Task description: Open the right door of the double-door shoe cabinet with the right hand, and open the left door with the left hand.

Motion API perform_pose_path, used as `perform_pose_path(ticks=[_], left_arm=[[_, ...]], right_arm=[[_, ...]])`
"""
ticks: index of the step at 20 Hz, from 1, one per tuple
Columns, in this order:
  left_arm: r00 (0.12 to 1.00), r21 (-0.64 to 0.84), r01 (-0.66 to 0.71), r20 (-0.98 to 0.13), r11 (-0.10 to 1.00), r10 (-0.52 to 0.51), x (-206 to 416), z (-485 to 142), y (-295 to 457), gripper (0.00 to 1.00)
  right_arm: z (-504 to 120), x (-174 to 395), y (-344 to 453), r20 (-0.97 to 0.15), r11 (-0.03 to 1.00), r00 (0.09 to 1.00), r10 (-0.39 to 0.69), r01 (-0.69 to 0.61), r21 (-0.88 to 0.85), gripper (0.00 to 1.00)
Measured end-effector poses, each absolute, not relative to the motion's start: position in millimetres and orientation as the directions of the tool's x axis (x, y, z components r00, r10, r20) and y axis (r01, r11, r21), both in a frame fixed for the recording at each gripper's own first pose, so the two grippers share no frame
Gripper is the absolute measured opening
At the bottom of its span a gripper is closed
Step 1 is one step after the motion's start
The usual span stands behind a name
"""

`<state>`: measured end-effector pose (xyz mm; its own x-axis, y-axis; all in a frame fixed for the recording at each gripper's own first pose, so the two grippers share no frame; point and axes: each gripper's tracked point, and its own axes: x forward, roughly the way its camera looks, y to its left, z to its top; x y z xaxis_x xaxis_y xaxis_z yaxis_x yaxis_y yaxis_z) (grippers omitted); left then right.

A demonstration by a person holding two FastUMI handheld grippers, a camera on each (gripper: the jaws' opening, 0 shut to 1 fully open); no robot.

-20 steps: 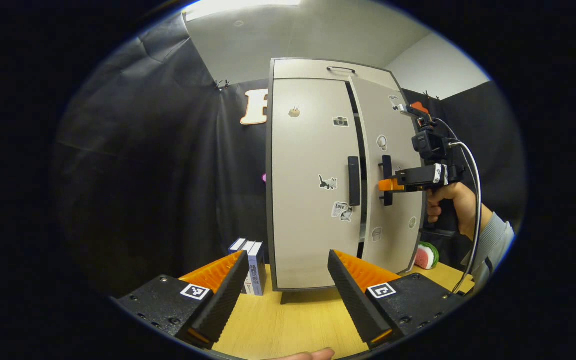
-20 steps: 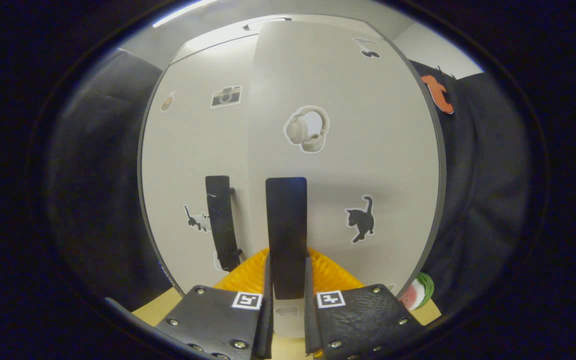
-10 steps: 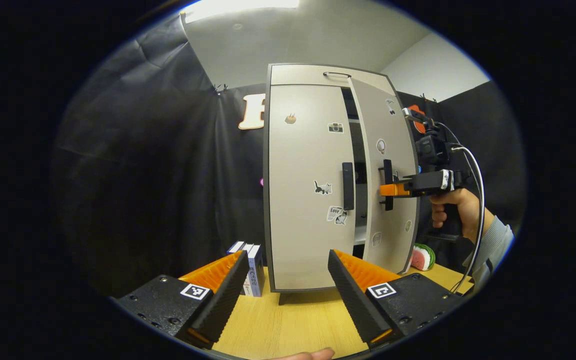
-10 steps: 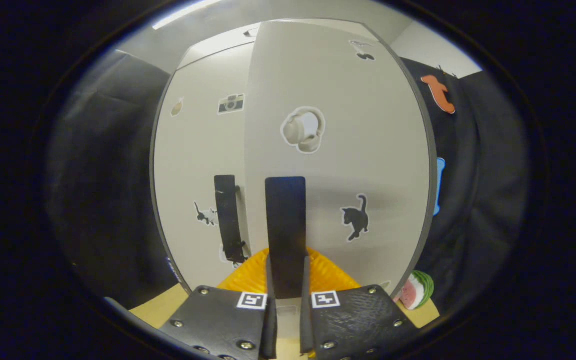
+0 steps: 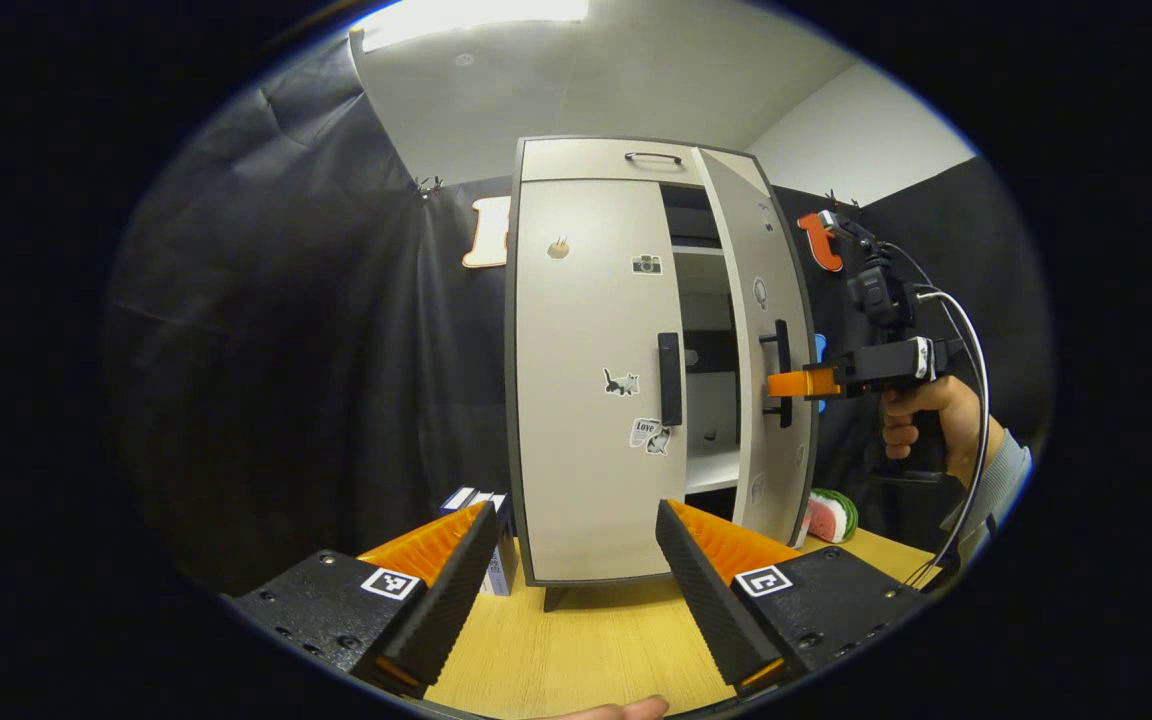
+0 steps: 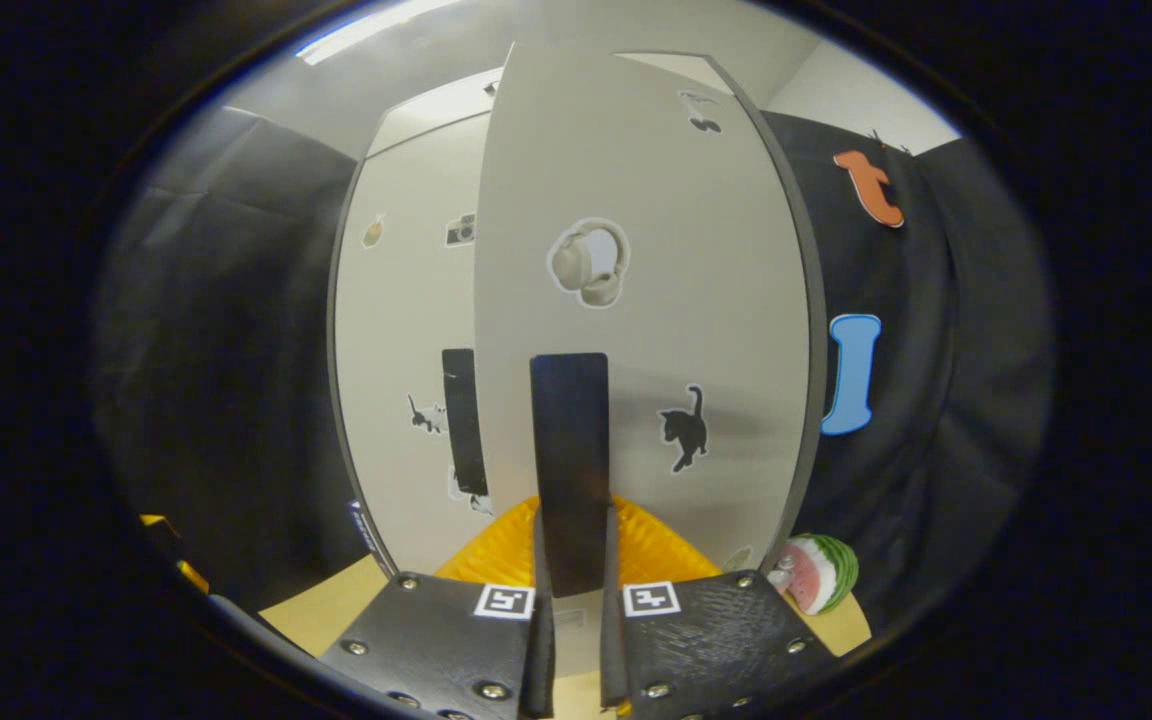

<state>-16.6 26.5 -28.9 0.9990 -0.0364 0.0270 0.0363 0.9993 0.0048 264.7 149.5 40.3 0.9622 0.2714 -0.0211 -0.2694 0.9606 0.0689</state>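
While clamped in right claw, door handle

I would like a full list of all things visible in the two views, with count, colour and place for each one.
Shoe cabinet: one, beige with dark edges, standing on the table.
Left door: one, beige, closed.
Right door: one, beige, swung partly open.
Door handles: two, black, left handle, right handle.
Stickers: several, on both doors.
Table: one, light wood.
Books: a few, white and blue, left of the cabinet.
Watermelon slice toy: one, red and green, right of the cabinet.
Left gripper: open, away from the cabinet.
Right gripper: closed on the right handle.
Hand: one, holding the right gripper.
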Motion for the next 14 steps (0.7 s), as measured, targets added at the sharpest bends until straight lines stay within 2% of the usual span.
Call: perform_pose_path(ticks=[14], left_arm=[[0.996,0.002,0.081,0.033,0.997,-0.081,-16.9,-28.9,-5.6,0.99]], right_arm=[[43.1,241.0,109.2,0.012,0.966,0.970,0.241,-0.241,0.091,0.17]])
